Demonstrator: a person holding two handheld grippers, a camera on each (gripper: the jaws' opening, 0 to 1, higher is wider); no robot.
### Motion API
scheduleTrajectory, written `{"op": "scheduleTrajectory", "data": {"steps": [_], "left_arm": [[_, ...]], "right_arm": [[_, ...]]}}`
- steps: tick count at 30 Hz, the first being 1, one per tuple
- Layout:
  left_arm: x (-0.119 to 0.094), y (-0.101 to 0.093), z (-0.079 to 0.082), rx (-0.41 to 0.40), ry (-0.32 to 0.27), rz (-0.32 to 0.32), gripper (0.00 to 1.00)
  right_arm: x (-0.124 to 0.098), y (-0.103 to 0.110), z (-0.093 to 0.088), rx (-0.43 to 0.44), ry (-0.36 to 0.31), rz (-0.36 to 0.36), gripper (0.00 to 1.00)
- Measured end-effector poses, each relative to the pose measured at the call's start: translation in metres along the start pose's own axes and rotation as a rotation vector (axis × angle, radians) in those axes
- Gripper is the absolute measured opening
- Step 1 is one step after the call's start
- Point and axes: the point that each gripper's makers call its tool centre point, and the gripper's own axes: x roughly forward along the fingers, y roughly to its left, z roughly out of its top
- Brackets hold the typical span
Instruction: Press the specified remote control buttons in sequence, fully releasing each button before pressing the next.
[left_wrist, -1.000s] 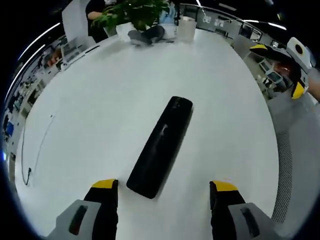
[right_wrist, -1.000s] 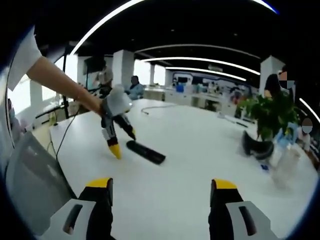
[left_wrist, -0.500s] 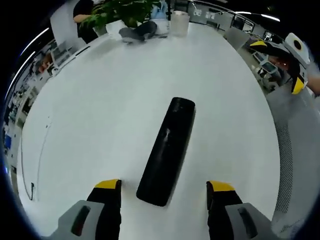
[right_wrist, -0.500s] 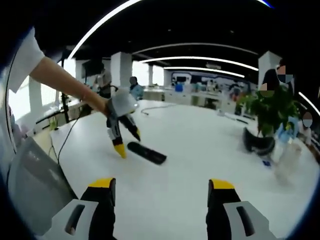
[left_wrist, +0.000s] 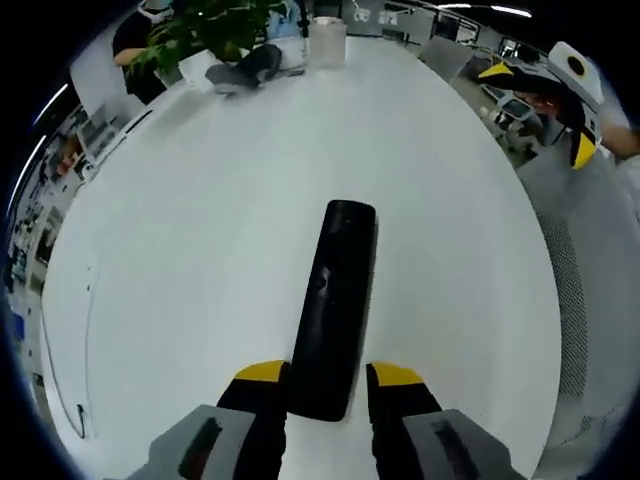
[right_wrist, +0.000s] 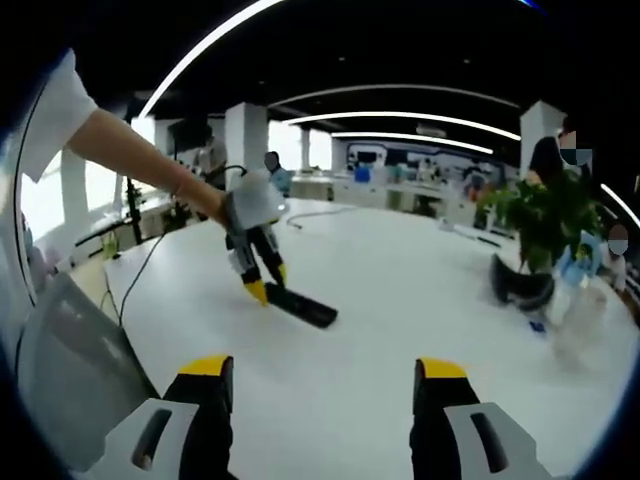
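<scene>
Since the earlier frames the left gripper (left_wrist: 328, 378) had narrowed its jaws from a wide spread until the yellow tips sat at either side of the near end of the black remote control (left_wrist: 335, 305); whether they actually pressed it could not be told. In the left gripper view the remote lay lengthwise on the white table (left_wrist: 190, 230), running away from the jaws, while a dark object (left_wrist: 240, 70) and a potted plant (left_wrist: 205, 22) stood at the far edge and the right gripper (left_wrist: 560, 95) hung off to the upper right — well apart from the remote. In the right gripper view the left gripper (right_wrist: 258, 262) met the remote (right_wrist: 300, 305) at its left end, a bare arm (right_wrist: 130, 155) reaching in behind it. The right gripper (right_wrist: 322, 375) held nothing, its jaws spread wide above the table (right_wrist: 400, 300), with the plant (right_wrist: 545, 215) at the right.
</scene>
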Motion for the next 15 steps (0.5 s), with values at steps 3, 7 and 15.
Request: {"op": "scheduleTrajectory", "data": {"steps": [3, 7, 15], "left_arm": [[0.0001, 0.0017, 0.0005, 0.011, 0.002, 0.001, 0.27], [0.0001, 0.0022, 0.0001, 0.017, 0.008, -0.001, 0.25], [0.0, -0.0001, -0.001, 0.011, 0.007, -0.013, 0.25]], "right_arm": [[0.0001, 0.0003, 0.0001, 0.001, -0.001, 0.002, 0.71], [0.0005, 0.0014, -0.0004, 0.0, 0.003, 0.007, 0.71], [0.0005, 0.0008, -0.0007, 0.003, 0.003, 0.005, 0.7]]}}
